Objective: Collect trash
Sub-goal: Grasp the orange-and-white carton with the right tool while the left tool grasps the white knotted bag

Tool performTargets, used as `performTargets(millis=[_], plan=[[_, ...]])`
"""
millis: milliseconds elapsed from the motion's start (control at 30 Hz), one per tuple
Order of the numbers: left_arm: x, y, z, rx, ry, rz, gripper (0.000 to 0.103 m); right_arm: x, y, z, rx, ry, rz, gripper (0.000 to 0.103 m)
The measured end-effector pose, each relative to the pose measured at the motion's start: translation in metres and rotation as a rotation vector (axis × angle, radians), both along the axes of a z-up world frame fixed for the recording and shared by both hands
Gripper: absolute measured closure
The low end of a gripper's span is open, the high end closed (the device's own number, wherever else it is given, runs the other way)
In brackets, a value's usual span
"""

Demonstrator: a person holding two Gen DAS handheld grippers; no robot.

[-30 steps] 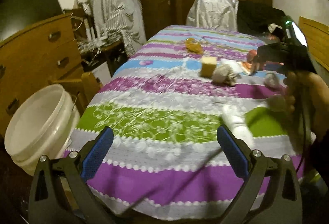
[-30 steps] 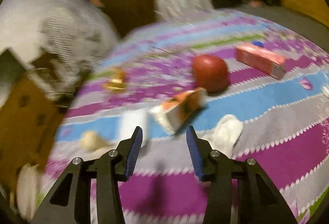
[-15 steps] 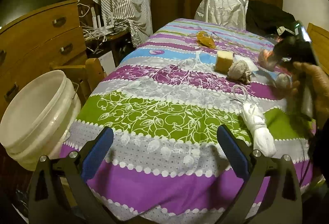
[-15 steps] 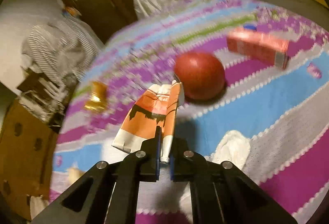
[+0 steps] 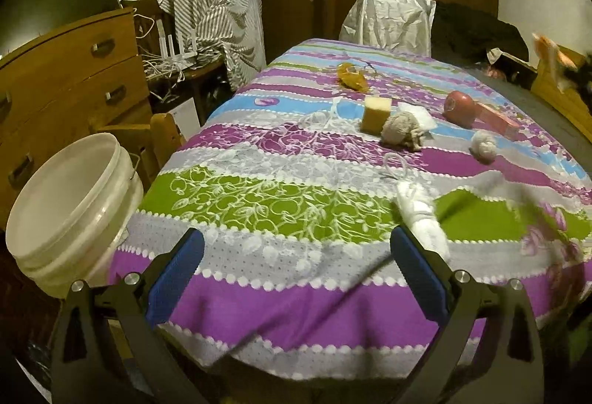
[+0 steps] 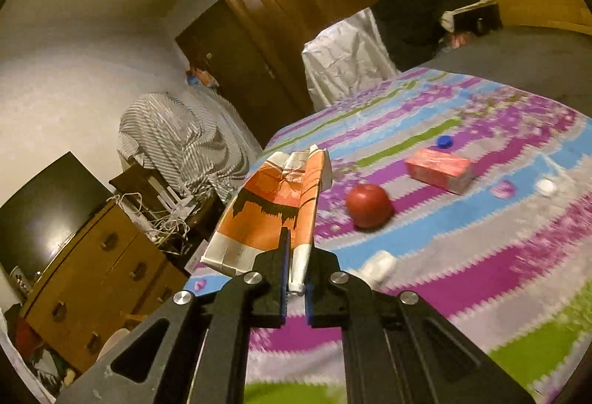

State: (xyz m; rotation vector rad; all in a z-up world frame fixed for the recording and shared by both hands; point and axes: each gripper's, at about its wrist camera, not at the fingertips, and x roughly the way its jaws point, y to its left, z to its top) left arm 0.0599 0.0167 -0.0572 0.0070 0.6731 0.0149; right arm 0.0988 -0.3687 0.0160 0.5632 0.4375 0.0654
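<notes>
now | r claw (image 6: 296,287) clenched on orange carton (image 6: 270,215) (flattened), above bed | l claw (image 5: 296,270) released, nr bucket (image 5: 70,215)

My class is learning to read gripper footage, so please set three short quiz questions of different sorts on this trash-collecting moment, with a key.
1. True or false: the left gripper is open and holds nothing.
2. What does the right gripper clamp? A) the red apple B) the flattened orange carton C) the pink box
3. Fill in: the white bucket stands beside the ____ corner of the striped tablecloth, as the left wrist view shows it.

Key: 1 true; 2 B; 3 near left.
</notes>
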Motion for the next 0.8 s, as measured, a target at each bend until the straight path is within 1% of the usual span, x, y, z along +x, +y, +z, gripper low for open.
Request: performTargets(millis=[100,233,333,433,500,633,733,800], plan=[[-0.005,-0.013,0.001,0.014,0.005,-0.024,0.006,-0.036,-0.011,-0.019,-0.003,0.048,-0.022,0.095],[-0.012,-0.029,0.001,0.036,0.014,-0.055,0.006,-0.070,-0.018,-0.061,0.029,0.139,-0.021,0.095],[-0.014,-0.038,0.000,0.056,0.020,-0.064,0.006,-0.084,-0.018,-0.088,0.059,0.194,-0.008,0.095],[-0.014,-0.043,0.000,0.059,0.023,-0.069,0.006,-0.092,-0.015,-0.107,0.102,0.218,0.019,0.095],[-0.010,-0.043,0.000,0.062,0.031,-0.060,0.006,-0.094,-0.010,-0.113,0.100,0.218,0.040,0.095],[-0.004,-0.044,0.000,0.046,0.042,-0.037,0.006,-0.092,-0.001,-0.114,0.079,0.205,0.068,0.095],[0.002,-0.048,0.001,0.043,0.044,-0.050,0.006,-0.086,0.004,-0.115,0.088,0.204,0.090,0.095],[0.008,-0.054,0.002,0.041,0.037,-0.078,0.006,-0.079,0.008,-0.115,0.084,0.208,0.107,0.095]])
